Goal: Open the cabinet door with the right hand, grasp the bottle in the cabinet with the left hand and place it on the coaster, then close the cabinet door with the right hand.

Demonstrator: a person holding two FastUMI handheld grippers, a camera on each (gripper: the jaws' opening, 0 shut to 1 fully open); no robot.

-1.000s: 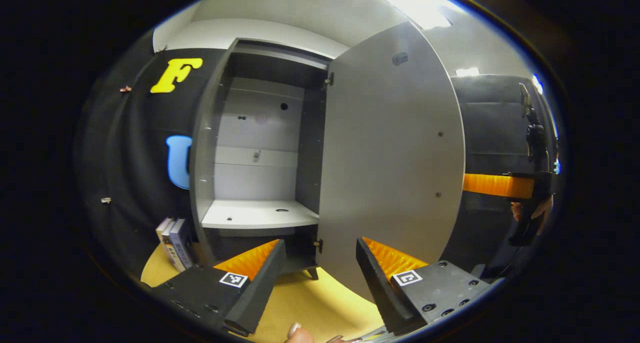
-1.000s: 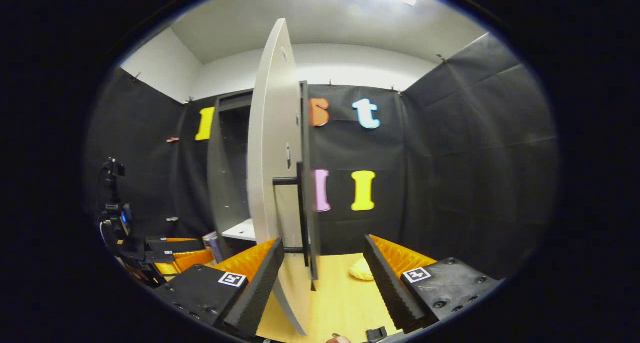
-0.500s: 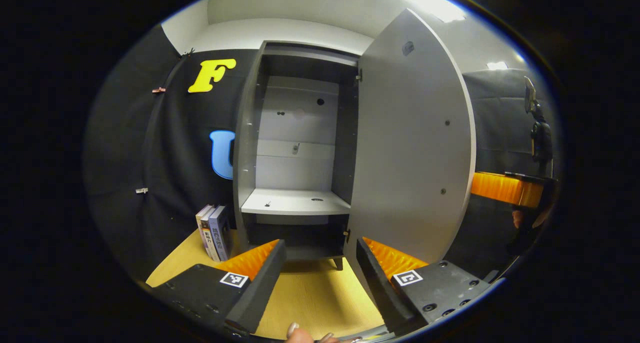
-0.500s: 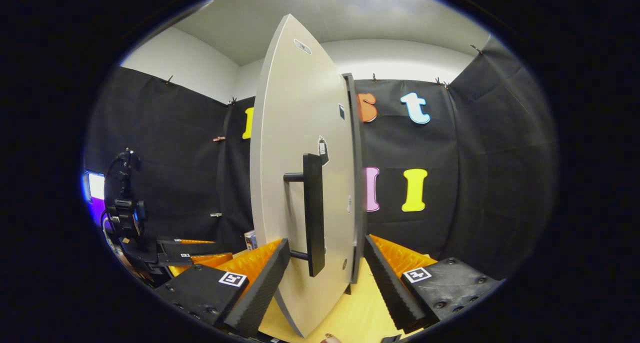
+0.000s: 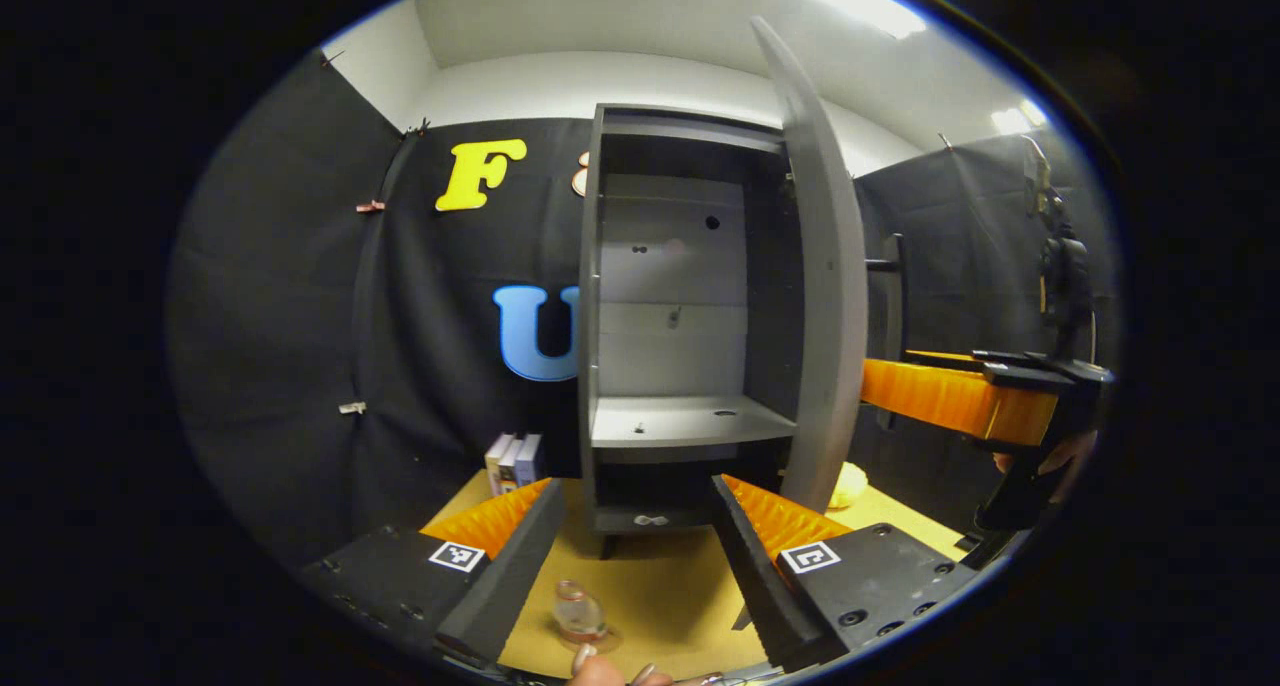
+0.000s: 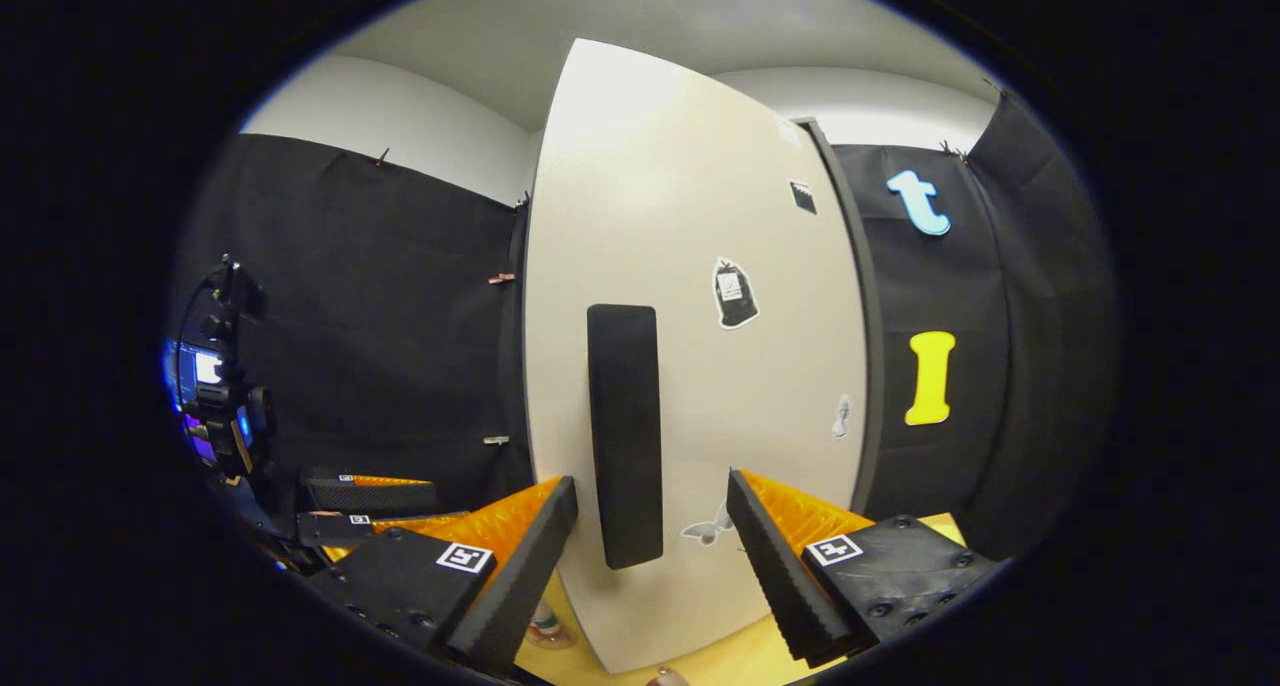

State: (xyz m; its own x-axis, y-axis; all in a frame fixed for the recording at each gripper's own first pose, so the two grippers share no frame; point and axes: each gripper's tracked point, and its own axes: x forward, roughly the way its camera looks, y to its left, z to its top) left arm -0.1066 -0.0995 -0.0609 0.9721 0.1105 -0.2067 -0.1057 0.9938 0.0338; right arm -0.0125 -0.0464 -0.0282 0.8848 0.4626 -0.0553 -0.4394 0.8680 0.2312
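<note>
A tall grey cabinet (image 5: 690, 296) is seen standing on a pale wooden tabletop (image 5: 650, 596) against the booth's black cloth wall. In the left gripper view its interior is exposed: a bare shelf (image 5: 685, 421) sits midway and a dark lower compartment lies beneath it, and no bottle is seen inside either. The cabinet door (image 6: 690, 346) is shown partly swung, edge-on at the right of the opening in the left gripper view and broad-faced in the right gripper view, with its dark vertical handle (image 6: 625, 431) just ahead of the right hand-held gripper (image 6: 650, 541), between its fingers. Those fingers are held apart and are not pressed on the handle. The left hand-held gripper (image 5: 630, 541) is likewise held apart and empty, hovering over the tabletop. A small clear bottle (image 5: 578, 611) is seen standing on the near tabletop between the left fingers, apparently on a thin coaster (image 5: 590, 638), though the coaster is hard to make out. The step in hand is judged to be the closing of the door; a steady push on its face or handle would be called for until it meets the cabinet frame. A few books (image 5: 512, 461) are stood left of the cabinet, and a small yellow object (image 5: 848, 484) lies to its right.
</note>
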